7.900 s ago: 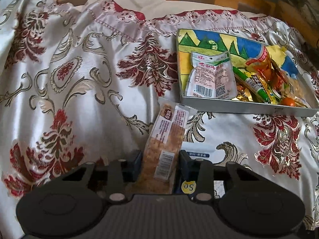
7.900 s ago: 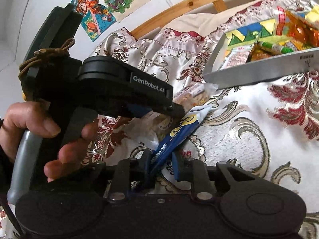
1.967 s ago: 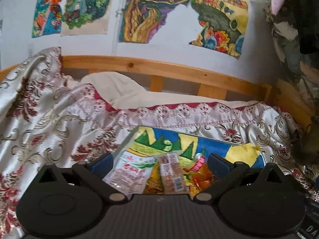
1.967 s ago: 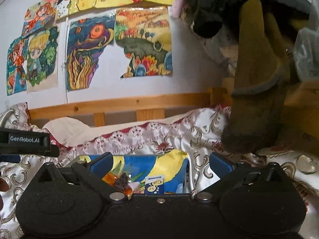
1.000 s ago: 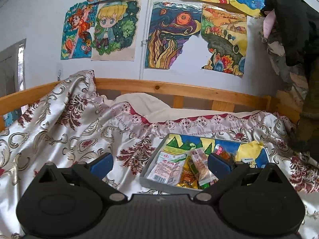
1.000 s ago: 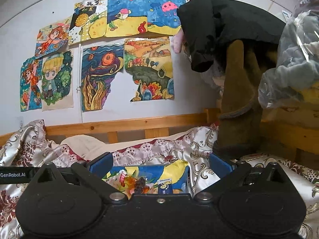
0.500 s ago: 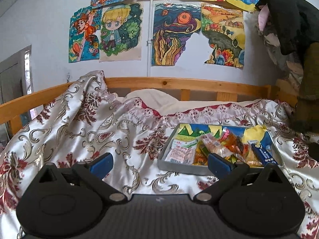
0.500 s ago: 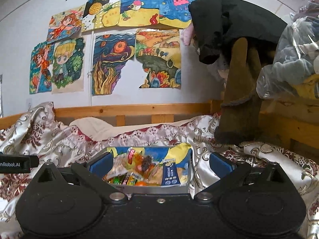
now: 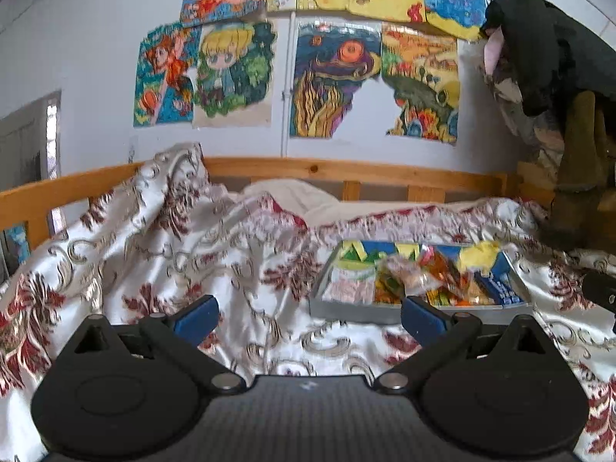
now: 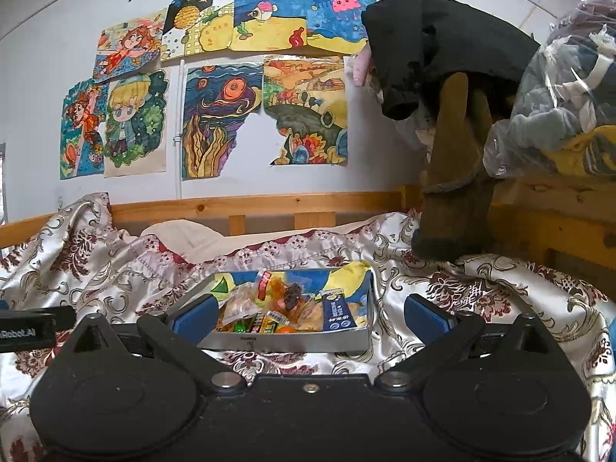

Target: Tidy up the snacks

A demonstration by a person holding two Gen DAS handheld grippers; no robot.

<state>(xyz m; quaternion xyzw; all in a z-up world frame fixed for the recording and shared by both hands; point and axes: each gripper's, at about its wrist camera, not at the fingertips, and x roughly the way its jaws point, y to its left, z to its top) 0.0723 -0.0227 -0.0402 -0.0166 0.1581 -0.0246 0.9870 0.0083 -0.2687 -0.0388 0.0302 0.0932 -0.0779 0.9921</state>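
snack tin (image 10: 285,340) on floral bedspread (image 10: 115,269), drawings (image 10: 223,115) above.

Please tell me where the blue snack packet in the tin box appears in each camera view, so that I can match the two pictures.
Left wrist: blue packet lies at the right end of the tin box, right of centre; blurred.
Right wrist: blue packet lies at the right side of the tin box, just right of centre.
Shared landmark: the wooden bed rail behind the box.

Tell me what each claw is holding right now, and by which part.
Nothing. The left claw and right claw are both open and empty; the snacks lie in the tray.
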